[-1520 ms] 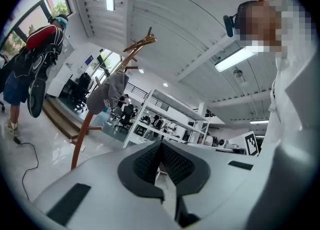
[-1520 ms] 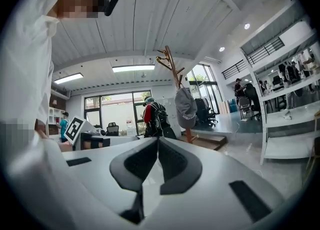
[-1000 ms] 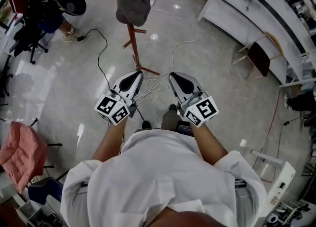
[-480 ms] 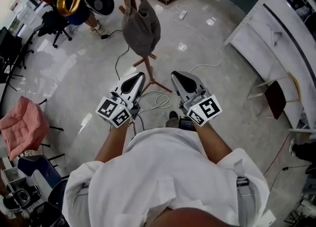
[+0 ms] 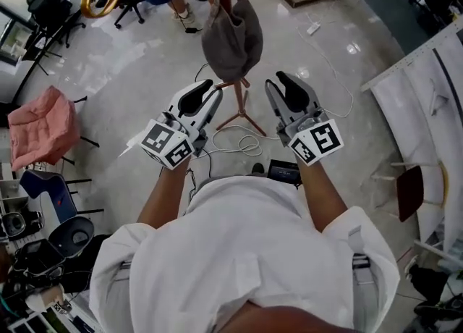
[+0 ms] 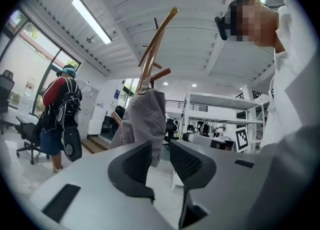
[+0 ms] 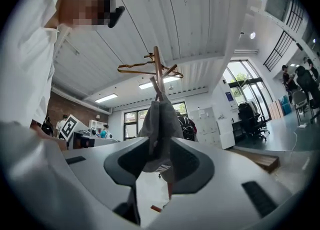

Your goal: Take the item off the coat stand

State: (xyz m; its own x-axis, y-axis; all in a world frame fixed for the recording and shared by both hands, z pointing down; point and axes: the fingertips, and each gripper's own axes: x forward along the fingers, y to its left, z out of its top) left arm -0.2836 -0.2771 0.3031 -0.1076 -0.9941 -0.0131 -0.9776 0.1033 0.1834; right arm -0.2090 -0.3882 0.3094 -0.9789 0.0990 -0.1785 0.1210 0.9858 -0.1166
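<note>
A grey cloth item hangs from a peg near the top of the wooden coat stand. My left gripper is to the lower left of it and my right gripper to the lower right, both short of the item. Both sets of jaws are opening with nothing between them. In the left gripper view the grey item hangs beyond the gripper, a little left of the gap. In the right gripper view the item shows straight through the gap of the gripper, below the stand's pegs.
A white cable loops on the floor by the stand's feet. A pink cushioned chair stands at the left and white shelving at the right. A person with a backpack stands further back, by office chairs. A wire hanger sits on the stand's top.
The view has closed in on the coat stand, which now stands right in front of both grippers. Both grippers have risen toward the grey item and their jaws have parted.
</note>
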